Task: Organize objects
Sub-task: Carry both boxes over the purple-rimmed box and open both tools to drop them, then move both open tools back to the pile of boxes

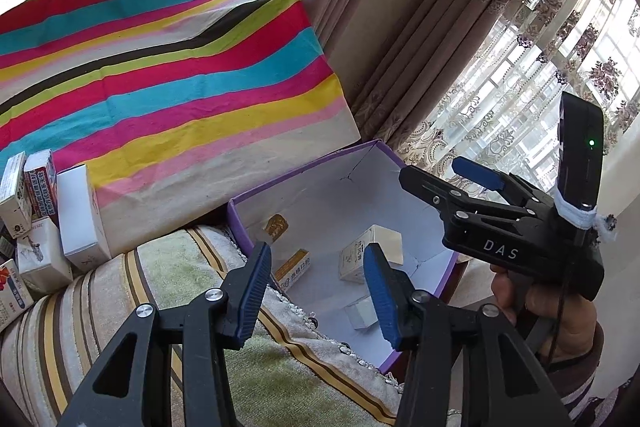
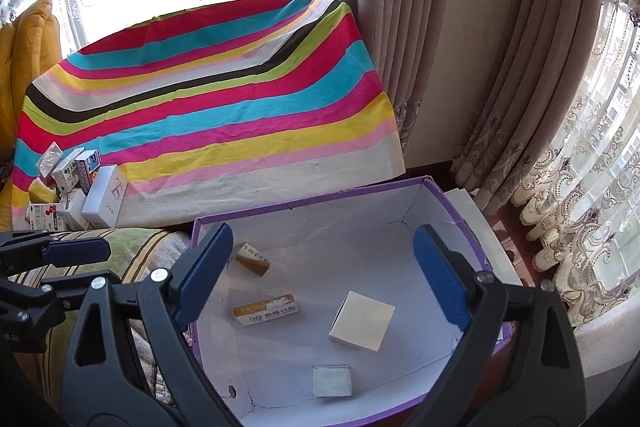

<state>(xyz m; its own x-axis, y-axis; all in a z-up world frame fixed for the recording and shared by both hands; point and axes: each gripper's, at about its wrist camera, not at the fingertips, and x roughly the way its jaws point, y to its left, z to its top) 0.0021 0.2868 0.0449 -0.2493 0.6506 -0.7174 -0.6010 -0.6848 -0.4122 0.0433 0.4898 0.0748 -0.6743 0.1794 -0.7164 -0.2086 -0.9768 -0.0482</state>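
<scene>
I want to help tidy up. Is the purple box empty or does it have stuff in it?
Not empty. The purple box has no lid on, and four small boxes lie on its white floor, including a square cream box.

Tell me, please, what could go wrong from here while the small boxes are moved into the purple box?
1. The pile of small boxes leans against the striped cloth; pulling one out may topple the others.
2. The purple box sits at the edge of the striped cushion, so a push could slide it off.
3. The left gripper and right gripper, both open and empty, hover close together over the box and may collide.
</scene>
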